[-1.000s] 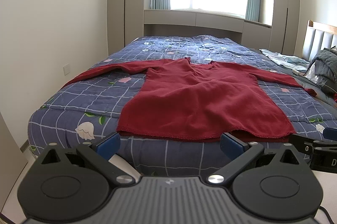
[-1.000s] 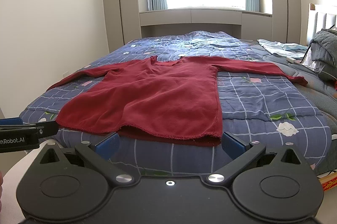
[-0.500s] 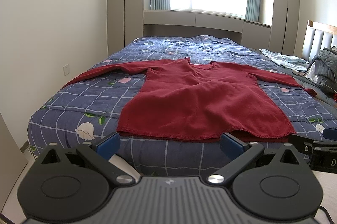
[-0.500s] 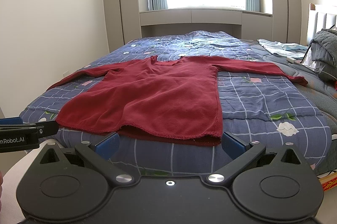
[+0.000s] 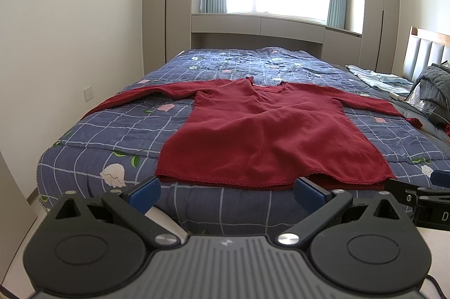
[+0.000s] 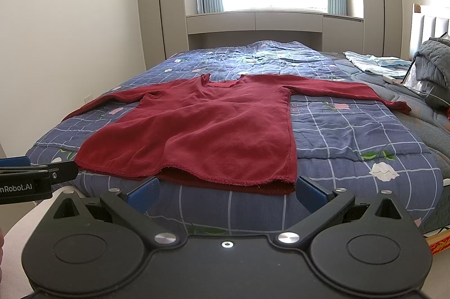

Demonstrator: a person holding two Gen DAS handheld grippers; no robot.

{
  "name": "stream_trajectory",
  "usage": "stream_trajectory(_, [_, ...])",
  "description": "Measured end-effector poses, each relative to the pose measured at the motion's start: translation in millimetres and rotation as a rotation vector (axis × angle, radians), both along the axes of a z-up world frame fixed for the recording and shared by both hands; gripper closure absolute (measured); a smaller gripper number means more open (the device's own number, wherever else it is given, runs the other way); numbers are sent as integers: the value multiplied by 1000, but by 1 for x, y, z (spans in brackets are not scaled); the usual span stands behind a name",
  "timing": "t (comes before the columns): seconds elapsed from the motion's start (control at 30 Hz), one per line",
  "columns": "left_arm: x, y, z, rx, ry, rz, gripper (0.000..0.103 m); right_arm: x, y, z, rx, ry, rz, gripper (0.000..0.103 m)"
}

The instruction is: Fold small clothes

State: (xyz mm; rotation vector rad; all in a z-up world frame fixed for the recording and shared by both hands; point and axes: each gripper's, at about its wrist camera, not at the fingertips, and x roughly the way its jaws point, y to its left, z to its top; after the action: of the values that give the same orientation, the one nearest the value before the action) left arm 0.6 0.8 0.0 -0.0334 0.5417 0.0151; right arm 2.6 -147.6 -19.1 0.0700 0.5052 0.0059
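Both grippers, left gripper [image 5: 227,190] and right gripper [image 6: 227,190], hover fingers spread, empty, short of the bed's [image 5: 84,158] near edge. Beyond, the red top [image 5: 267,135] lies flat, sleeves outspread. Folding looks unstarted; next, probably grasp a sleeve.

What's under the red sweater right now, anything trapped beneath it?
The red sweater lies flat on the blue checked quilt, both sleeves spread out. At the hem its back layer peeks out below the front. Whatever else is beneath stays covered.
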Motion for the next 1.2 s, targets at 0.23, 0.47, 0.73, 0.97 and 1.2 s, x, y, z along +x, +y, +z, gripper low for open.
stream_trajectory(0.23, [0,0,0,0,-1,0,0,0,0,0,0,0,0,0])
stream_trajectory(0.47, [0,0,0,1,0,-1,0,0,0,0,0,1,0,0])
stream_trajectory(0.73, [-1,-1,0,3,2,-1,0,0,-1,0,0,2,0,0])
stream_trajectory(0.97, [-1,-2,-1,5,11,-5,0,0,-1,-1,3,3,-1,0])
stream_trajectory(1.2, [5,-5,-1,22,41,-17,0,1,-2,-4,12,16,-9,0])
